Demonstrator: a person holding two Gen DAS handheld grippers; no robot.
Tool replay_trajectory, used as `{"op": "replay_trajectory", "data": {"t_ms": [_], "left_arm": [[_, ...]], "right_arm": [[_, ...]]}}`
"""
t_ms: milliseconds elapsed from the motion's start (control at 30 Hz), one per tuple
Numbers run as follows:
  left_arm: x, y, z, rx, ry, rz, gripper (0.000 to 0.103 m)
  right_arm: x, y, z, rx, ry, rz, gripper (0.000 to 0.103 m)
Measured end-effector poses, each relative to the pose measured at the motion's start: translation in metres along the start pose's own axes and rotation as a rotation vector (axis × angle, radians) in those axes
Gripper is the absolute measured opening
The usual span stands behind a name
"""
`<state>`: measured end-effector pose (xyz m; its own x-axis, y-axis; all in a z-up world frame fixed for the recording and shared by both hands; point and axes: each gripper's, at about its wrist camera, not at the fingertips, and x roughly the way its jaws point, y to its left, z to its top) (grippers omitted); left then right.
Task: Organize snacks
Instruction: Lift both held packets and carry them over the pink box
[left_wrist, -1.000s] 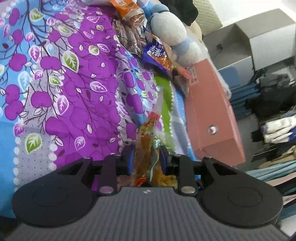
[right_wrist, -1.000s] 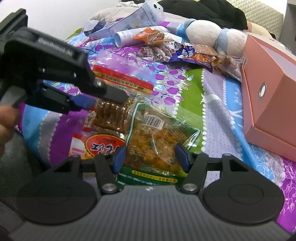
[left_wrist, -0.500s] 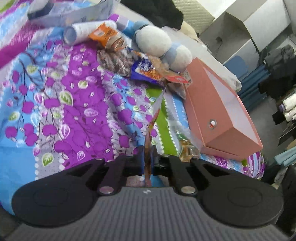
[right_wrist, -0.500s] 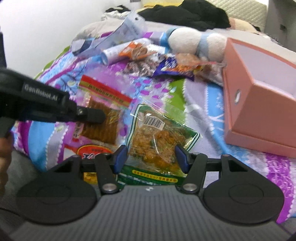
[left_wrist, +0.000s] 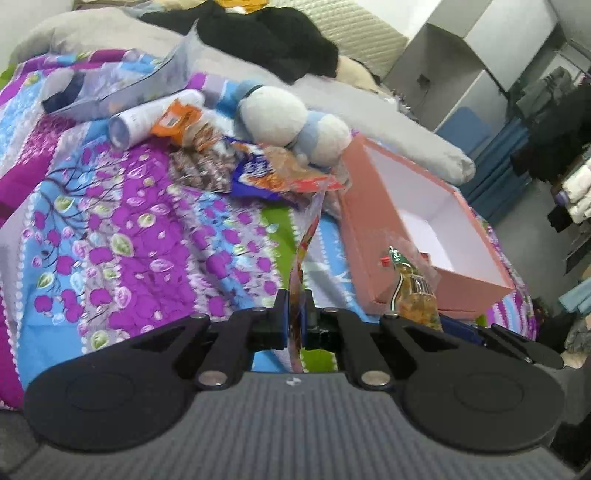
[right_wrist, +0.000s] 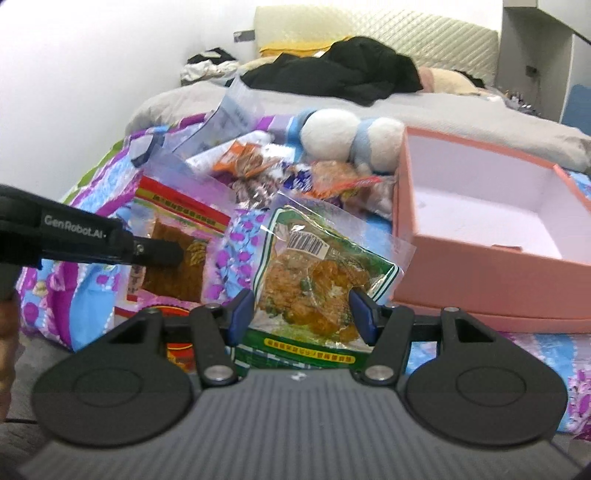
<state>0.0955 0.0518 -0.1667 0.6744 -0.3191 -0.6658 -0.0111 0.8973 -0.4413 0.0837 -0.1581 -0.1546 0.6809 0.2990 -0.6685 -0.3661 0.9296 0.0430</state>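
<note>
Pink box open, front-right of both | right hand-held gripper nearer, clamps green snack bag | left hand-held gripper pinches red-edged snack packet edge-on

A bedspread patterned with purple leaves, blue and green covers the near end of the bed. A white and pale blue plush toy lies on it. Behind, a heap of black clothing rests on a grey blanket, against the cream quilted headboard. Folded clothes sit off to the side of the room.
</note>
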Motion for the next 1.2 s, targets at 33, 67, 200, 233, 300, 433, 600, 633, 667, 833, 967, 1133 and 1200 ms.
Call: {"op": "replay_trajectory", "data": {"t_ms": [33, 67, 200, 233, 300, 433, 600, 633, 667, 833, 967, 1133, 1200], "left_arm": [[-0.001, -0.005, 0.001, 0.009, -0.004, -0.004, 0.007], [-0.003, -0.01, 0.001, 0.022, -0.008, -0.005, 0.007], [0.0, -0.029, 0.001, 0.067, 0.001, -0.018, 0.007], [0.003, -0.035, 0.001, 0.08, 0.006, -0.021, 0.007], [0.007, -0.045, -0.001, 0.1, 0.01, -0.031, 0.007], [0.019, -0.062, 0.0, 0.129, 0.03, -0.057, 0.007], [0.036, -0.09, 0.015, 0.184, 0.03, -0.102, 0.007], [0.04, -0.095, 0.019, 0.194, 0.026, -0.111, 0.007], [0.043, -0.102, 0.025, 0.205, 0.019, -0.12, 0.007], [0.061, -0.135, 0.059, 0.259, -0.029, -0.16, 0.007], [0.079, -0.163, 0.093, 0.306, -0.061, -0.187, 0.007], [0.111, -0.191, 0.13, 0.33, -0.056, -0.198, 0.007], [0.128, -0.199, 0.144, 0.335, -0.034, -0.196, 0.007]], "right_arm": [[-0.004, -0.002, 0.001, 0.004, -0.007, -0.007, 0.059], [-0.008, -0.004, 0.001, 0.008, -0.011, -0.013, 0.059], [-0.017, -0.014, -0.002, 0.022, -0.045, -0.047, 0.059], [-0.019, -0.018, -0.004, 0.03, -0.051, -0.054, 0.059], [-0.023, -0.025, -0.007, 0.049, -0.058, -0.068, 0.059], [-0.029, -0.041, -0.011, 0.076, -0.065, -0.105, 0.059], [-0.036, -0.06, -0.009, 0.099, -0.093, -0.154, 0.059], [-0.037, -0.064, -0.007, 0.101, -0.106, -0.163, 0.059], [-0.037, -0.068, -0.004, 0.1, -0.119, -0.172, 0.059], [-0.034, -0.094, 0.021, 0.109, -0.197, -0.231, 0.059], [-0.027, -0.12, 0.046, 0.124, -0.239, -0.271, 0.059], [-0.015, -0.155, 0.072, 0.138, -0.237, -0.306, 0.059], [-0.008, -0.167, 0.079, 0.147, -0.22, -0.308, 0.059]]}}
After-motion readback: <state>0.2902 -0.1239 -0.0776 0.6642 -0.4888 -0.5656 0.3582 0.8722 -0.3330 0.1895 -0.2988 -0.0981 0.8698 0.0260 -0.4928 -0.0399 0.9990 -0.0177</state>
